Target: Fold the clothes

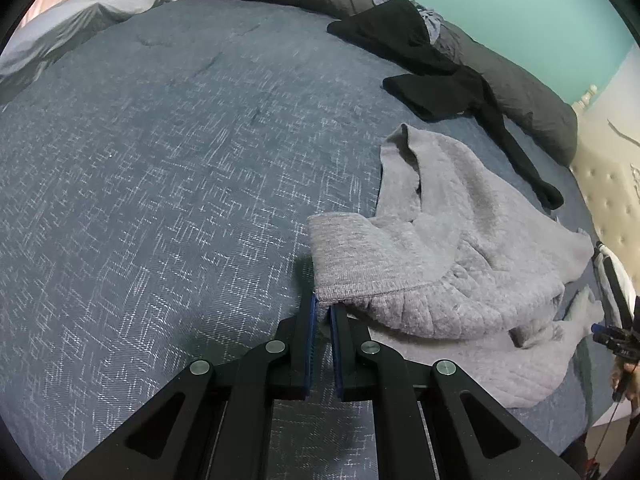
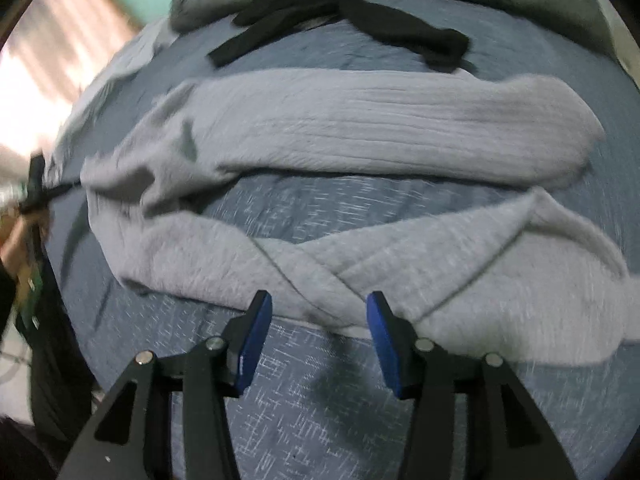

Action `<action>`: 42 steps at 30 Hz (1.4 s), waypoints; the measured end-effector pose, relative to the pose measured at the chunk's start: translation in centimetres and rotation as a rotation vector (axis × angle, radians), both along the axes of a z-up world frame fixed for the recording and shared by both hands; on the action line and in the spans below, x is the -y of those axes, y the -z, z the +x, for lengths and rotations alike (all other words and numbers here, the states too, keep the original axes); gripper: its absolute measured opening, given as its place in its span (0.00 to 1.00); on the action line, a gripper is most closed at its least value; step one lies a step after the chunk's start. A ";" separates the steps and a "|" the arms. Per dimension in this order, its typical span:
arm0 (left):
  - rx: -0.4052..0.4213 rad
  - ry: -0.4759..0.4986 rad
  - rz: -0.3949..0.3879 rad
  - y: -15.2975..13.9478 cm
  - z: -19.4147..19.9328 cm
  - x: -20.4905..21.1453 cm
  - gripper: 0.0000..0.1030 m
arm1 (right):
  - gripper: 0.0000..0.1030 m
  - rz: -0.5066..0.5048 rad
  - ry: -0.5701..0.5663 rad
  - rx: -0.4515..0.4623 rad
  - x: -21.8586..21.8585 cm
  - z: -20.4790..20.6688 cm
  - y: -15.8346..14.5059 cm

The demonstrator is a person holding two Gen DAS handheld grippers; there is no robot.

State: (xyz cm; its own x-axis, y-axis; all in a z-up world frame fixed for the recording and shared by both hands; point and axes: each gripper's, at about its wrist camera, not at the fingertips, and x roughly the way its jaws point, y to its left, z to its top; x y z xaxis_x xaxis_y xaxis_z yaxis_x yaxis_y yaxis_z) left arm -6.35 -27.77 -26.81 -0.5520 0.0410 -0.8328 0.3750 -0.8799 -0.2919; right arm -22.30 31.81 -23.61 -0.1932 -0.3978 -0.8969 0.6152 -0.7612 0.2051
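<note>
Two tools work over a bed covered with a blue woven bedspread [image 1: 160,200]. The left tool [image 1: 323,312] has its blue-padded fingers drawn narrow, pinching the ribbed cuff of the grey sweater [image 1: 460,264] and lifting that edge off the bedspread. The rest of the sweater lies crumpled on the bedspread, just beyond the pinched cuff. The right tool [image 2: 318,312] stands wide, holding nothing, its fingers poised just short of the sweater's near edge, where two grey folds cross. Beyond the sweater a black garment [image 1: 432,76] sprawls, partly on a dark grey blanket [image 1: 520,88] bunched along the far edge of the bedspread.
</note>
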 end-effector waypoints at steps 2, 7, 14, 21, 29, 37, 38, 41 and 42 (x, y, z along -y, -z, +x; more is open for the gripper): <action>-0.001 0.002 0.000 0.0 -0.1 0.0 0.07 | 0.49 0.027 -0.018 -0.014 0.6 -0.1 0.5; -0.003 0.006 0.001 0.2 -0.2 0.2 0.07 | 0.47 0.089 -0.073 -0.007 1.8 -0.6 2.2; -0.008 0.009 0.007 0.4 -0.2 0.2 0.07 | 0.07 0.099 -0.122 -0.025 2.1 -0.1 2.4; -0.013 0.010 0.007 0.3 -0.2 0.1 0.07 | 0.05 0.039 -0.084 -0.156 2.0 -0.6 -1.2; -0.020 0.008 0.019 0.2 0.2 0.1 0.07 | 0.04 0.040 -0.061 -0.277 5.9 -4.0 -4.5; 0.004 0.013 0.025 1.1 0.7 0.2 0.07 | 0.05 0.094 -0.002 -0.229 10.3 -8.3 -0.1; 0.007 0.016 0.022 1.2 0.6 0.2 0.07 | 0.05 0.086 0.015 -0.206 10.3 -8.7 0.8; 0.013 0.023 0.015 1.3 0.4 0.1 0.07 | 0.09 0.065 0.082 -0.181 9.4 -9.0 1.9; 0.013 0.024 0.013 1.3 0.3 0.1 0.07 | 0.10 0.050 0.108 -0.179 8.7 -9.0 1.8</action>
